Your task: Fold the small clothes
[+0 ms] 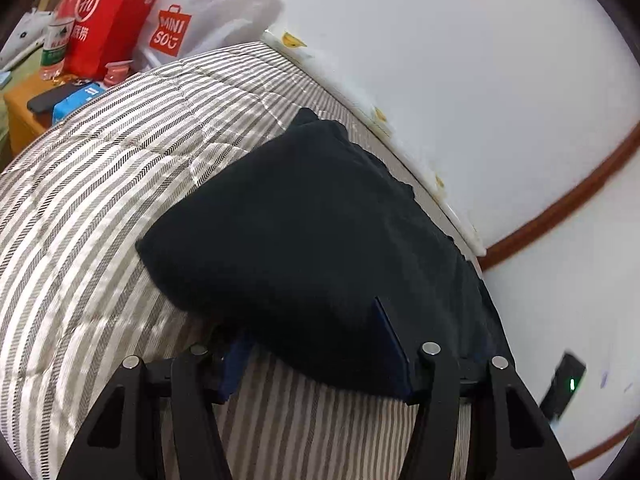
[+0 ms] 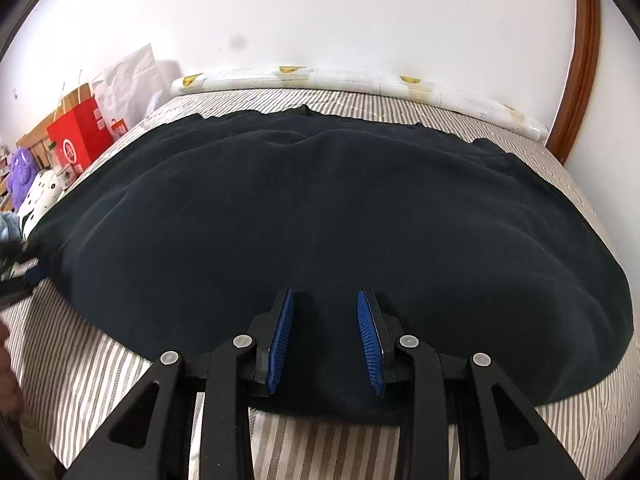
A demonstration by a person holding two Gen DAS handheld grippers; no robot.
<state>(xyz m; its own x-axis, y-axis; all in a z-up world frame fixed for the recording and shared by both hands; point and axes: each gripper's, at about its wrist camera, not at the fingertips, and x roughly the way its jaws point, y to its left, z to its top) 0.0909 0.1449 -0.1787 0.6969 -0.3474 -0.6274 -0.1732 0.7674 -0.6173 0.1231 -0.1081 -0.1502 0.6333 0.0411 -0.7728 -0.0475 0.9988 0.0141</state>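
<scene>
A dark navy garment (image 2: 320, 208) lies spread over most of the striped bed (image 2: 100, 360), its near hem toward me. My right gripper (image 2: 325, 294) hovers over that hem. Its blue ribbed pads (image 2: 282, 340) stand apart, their faces bare, with the cloth flat beneath them. In the left wrist view the garment (image 1: 304, 220) bulges up at its side edge. There my left gripper (image 1: 312, 328) has cloth filling the gap from pad to pad. One finger is half buried under the fold and the other blue pad (image 1: 392, 344) lies against the fabric.
A white wall runs along the bed's far side, with a printed white bolster (image 2: 360, 80) at its foot. At the head of the bed a nightstand holds a red bag (image 1: 108, 12), a white shopping bag (image 1: 172, 28) and a bottle (image 1: 56, 44). Plush toys (image 2: 24, 184) sit nearby.
</scene>
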